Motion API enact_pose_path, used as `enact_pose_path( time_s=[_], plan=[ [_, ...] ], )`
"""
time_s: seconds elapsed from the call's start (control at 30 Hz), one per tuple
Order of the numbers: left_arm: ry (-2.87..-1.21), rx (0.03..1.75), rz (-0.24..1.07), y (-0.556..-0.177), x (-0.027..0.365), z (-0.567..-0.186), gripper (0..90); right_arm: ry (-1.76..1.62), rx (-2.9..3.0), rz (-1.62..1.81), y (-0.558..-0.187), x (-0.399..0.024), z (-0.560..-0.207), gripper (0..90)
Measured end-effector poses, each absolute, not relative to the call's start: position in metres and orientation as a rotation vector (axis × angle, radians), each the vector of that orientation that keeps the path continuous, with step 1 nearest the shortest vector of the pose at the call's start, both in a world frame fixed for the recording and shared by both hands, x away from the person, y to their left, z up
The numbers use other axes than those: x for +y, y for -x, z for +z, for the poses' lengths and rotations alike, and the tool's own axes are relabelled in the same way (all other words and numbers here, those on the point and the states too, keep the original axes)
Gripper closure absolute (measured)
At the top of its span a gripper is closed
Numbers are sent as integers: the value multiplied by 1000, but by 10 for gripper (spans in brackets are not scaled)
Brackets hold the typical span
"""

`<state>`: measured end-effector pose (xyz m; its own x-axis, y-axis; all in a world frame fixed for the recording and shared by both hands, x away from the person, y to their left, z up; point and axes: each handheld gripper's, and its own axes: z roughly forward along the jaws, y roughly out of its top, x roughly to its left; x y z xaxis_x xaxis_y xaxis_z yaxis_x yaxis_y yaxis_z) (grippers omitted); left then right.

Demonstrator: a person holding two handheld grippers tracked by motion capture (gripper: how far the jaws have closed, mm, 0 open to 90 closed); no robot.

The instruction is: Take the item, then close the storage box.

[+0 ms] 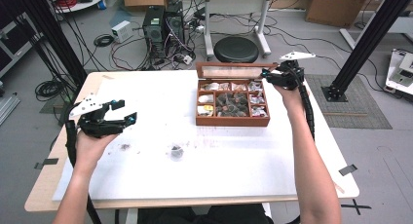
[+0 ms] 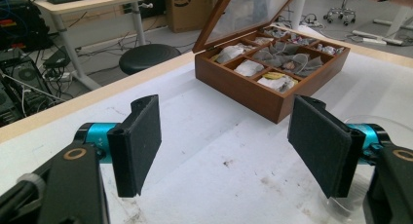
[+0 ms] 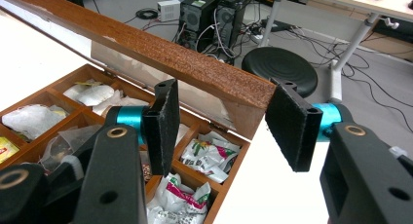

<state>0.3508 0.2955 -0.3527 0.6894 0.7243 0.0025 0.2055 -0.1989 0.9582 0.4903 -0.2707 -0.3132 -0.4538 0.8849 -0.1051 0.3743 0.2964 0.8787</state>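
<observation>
While the right gripper (image 3: 221, 126) has its jaws parted astride the raised lid edge (image 3: 146, 46) of the brown wooden compartment box (image 1: 233, 121) at the white worktop's (image 1: 195, 175) far right, pads not clamped, left gripper (image 2: 229, 146) idles released, well apart

A wooden box (image 1: 233, 120) sits far right on the table (image 1: 146, 87), stool (image 1: 236, 49) behind.
</observation>
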Motion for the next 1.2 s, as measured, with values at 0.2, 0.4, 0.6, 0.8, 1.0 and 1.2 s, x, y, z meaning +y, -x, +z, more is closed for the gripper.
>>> enact_pose_path(
  time_s=[0.2, 0.4, 0.6, 0.8, 1.0, 1.2],
  plan=[
    [-1740, 749, 564, -350, 295, -352, 281, -1122, 1970, 1098, -490, -271, -313, 477],
    [-1744, 744, 565, -349, 294, -351, 281, -1125, 1973, 1099, -489, -271, -313, 477],
    [-1745, 744, 560, -349, 293, -352, 281, -1130, 1977, 1098, -489, -270, -313, 471],
    [-1746, 740, 562, -347, 293, -351, 281, -1147, 1995, 1101, -488, -271, -314, 447],
    [-1747, 731, 559, -346, 291, -350, 282, -1183, 2006, 1109, -486, -270, -316, 423],
    [-1751, 733, 556, -346, 291, -351, 282, -1220, 2012, 1093, -482, -268, -317, 413]
  ],
)
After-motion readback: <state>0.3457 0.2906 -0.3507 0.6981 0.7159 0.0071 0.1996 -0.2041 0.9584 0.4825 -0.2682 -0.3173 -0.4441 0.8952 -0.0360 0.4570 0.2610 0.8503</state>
